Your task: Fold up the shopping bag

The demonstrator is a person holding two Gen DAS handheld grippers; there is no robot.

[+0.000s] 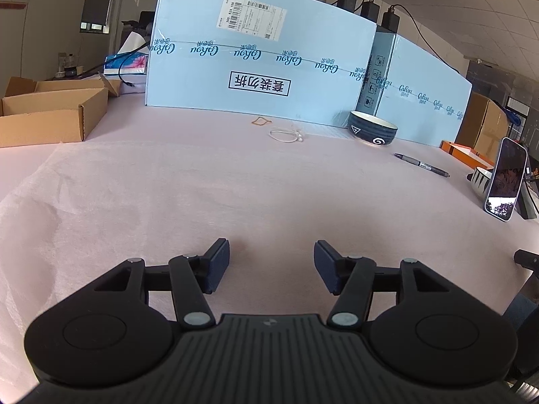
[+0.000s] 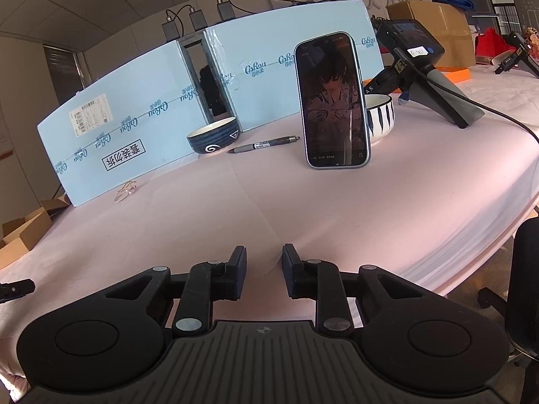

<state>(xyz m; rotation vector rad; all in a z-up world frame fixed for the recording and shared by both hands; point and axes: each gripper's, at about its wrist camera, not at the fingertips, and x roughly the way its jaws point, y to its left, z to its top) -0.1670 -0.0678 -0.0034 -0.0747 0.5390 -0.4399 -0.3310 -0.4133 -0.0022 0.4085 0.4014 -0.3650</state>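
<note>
Big carton (image 1: 256,54) stands along the far edge of the tabletop (image 1: 235,185), open cardboard boxes (image 1: 50,114) far left. Bowl (image 1: 372,127) sits just before the carton; pen (image 1: 421,165) lies nearer and right of it. Phone (image 1: 505,181) stands upright at right, a second bowl (image 2: 380,116) just behind it.

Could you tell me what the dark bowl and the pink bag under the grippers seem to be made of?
Dark bowl: probably glazed ceramic; glossy navy outside with painted white marks, smooth pale inside.
Pink bag: apparently thin non-woven fabric; matte, fibrous texture with soft creases.
</note>
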